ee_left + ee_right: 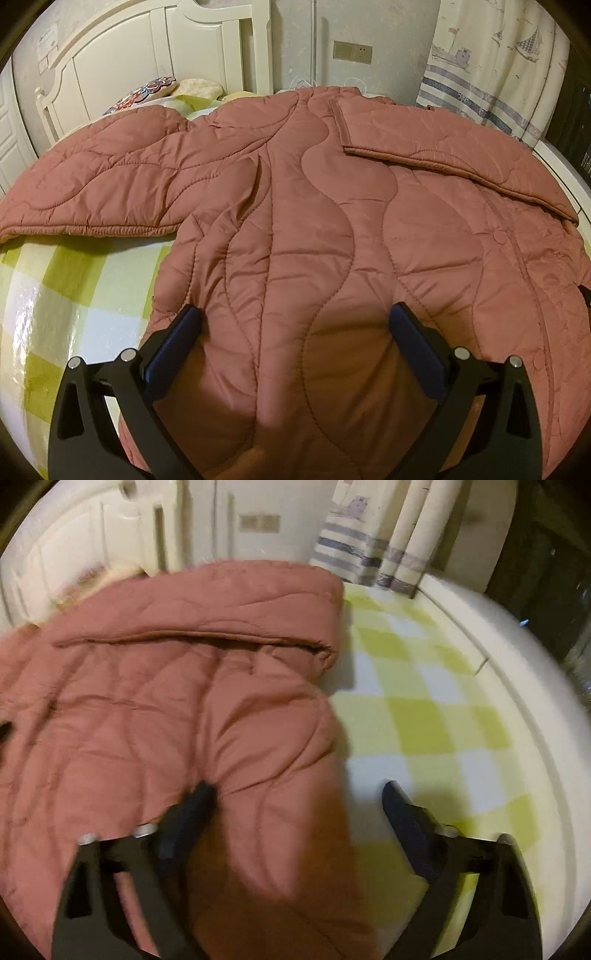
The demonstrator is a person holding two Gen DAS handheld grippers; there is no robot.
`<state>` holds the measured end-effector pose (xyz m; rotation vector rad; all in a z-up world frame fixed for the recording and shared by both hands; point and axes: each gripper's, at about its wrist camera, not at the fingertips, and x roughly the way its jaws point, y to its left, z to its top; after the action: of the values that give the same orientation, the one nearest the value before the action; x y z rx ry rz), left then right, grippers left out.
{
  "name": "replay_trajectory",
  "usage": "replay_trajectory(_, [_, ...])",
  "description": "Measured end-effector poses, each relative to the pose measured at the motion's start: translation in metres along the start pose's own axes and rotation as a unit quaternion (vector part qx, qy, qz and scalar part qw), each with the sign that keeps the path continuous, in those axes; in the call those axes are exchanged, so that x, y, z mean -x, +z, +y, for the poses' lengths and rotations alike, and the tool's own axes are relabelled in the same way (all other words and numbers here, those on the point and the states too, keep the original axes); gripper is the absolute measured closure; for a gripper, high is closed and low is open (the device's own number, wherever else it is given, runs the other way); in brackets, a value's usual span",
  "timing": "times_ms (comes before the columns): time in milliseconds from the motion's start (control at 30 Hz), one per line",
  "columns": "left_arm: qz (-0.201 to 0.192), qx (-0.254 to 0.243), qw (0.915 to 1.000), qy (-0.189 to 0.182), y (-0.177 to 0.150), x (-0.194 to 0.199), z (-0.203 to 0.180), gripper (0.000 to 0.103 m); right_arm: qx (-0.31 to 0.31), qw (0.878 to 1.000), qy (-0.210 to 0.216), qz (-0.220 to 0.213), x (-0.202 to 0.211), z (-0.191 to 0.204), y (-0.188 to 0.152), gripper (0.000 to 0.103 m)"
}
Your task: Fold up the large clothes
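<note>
A large dusty-pink quilted jacket (pixel 295 206) lies spread on the bed, back up. Its left sleeve (pixel 92 192) stretches out to the left. Its right sleeve (pixel 443 155) is folded in across the body. My left gripper (pixel 295 314) is open and empty, just above the jacket's lower part. In the blurred right wrist view the jacket (pixel 155 709) fills the left half, with the folded sleeve (pixel 207 627) across its top. My right gripper (pixel 297 790) is open and empty over the jacket's right edge; its left finger (pixel 195 805) is over the fabric, its right finger (pixel 402 805) over the sheet.
The bed has a green and white checked sheet (pixel 424 716) (pixel 66 280). A white headboard (pixel 129 55) and pillows (pixel 159 92) stand at the far left. A curtain with boat prints (pixel 498 66) hangs at the far right. The bed's right edge (pixel 535 686) curves past a dark area.
</note>
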<state>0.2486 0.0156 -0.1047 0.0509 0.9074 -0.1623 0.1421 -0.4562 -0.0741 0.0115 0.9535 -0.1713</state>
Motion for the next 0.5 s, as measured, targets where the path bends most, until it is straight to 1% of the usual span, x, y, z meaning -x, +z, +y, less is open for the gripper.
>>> replay_trajectory(33, [0.000, 0.002, 1.0000, -0.002, -0.003, 0.002, 0.001, 0.002, -0.002, 1.000, 0.024, -0.007, 0.004, 0.000, -0.002, 0.056])
replay_trajectory(67, [0.000, 0.005, 1.0000, -0.004, -0.006, 0.005, 0.003, 0.002, 0.004, 1.000, 0.019, -0.016, 0.008, 0.006, -0.007, 0.062])
replay_trajectory(100, [-0.001, 0.006, 1.0000, -0.005, -0.010, 0.008, 0.005, 0.002, 0.023, 0.999, 0.002, -0.025, 0.016, 0.011, -0.012, 0.067])
replay_trajectory(200, [0.000, -0.001, 1.0000, -0.001, -0.026, 0.020, 0.006, 0.002, 0.051, 0.998, -0.029, -0.036, 0.032, 0.017, -0.032, 0.068])
replay_trajectory(267, [-0.001, -0.003, 1.0000, 0.000, -0.038, 0.030, 0.008, 0.002, 0.051, 0.998, -0.029, -0.033, 0.036, 0.016, -0.043, 0.067])
replay_trajectory(300, [-0.001, -0.003, 1.0000, -0.001, -0.045, 0.035, 0.008, 0.002, 0.050, 0.998, -0.027, -0.031, 0.044, 0.016, -0.055, 0.067])
replay_trajectory(333, [-0.002, -0.001, 1.0000, -0.002, -0.052, 0.040, 0.009, 0.002, 0.047, 0.998, -0.023, -0.032, 0.040, 0.019, -0.057, 0.066])
replay_trajectory(367, [-0.003, 0.000, 1.0000, -0.003, -0.059, 0.045, 0.009, 0.002, 0.039, 0.999, -0.021, -0.030, 0.042, 0.013, -0.062, 0.063])
replay_trajectory(400, [-0.005, 0.000, 1.0000, -0.002, -0.064, 0.049, 0.009, 0.002, 0.025, 0.999, -0.026, -0.022, 0.045, 0.006, -0.061, 0.055])
replay_trajectory(433, [-0.007, -0.001, 1.0000, -0.001, -0.067, 0.052, 0.008, 0.002, 0.014, 0.999, -0.032, -0.025, 0.038, 0.014, -0.052, 0.047])
replay_trajectory(467, [-0.008, -0.002, 1.0000, -0.001, -0.069, 0.053, 0.008, 0.002, 0.007, 0.998, -0.041, -0.038, 0.044, 0.018, -0.049, 0.032])
replay_trajectory(500, [-0.006, -0.002, 1.0000, -0.001, -0.070, 0.053, 0.008, 0.002, 0.001, 0.997, -0.053, -0.063, 0.052, 0.021, -0.035, 0.021])
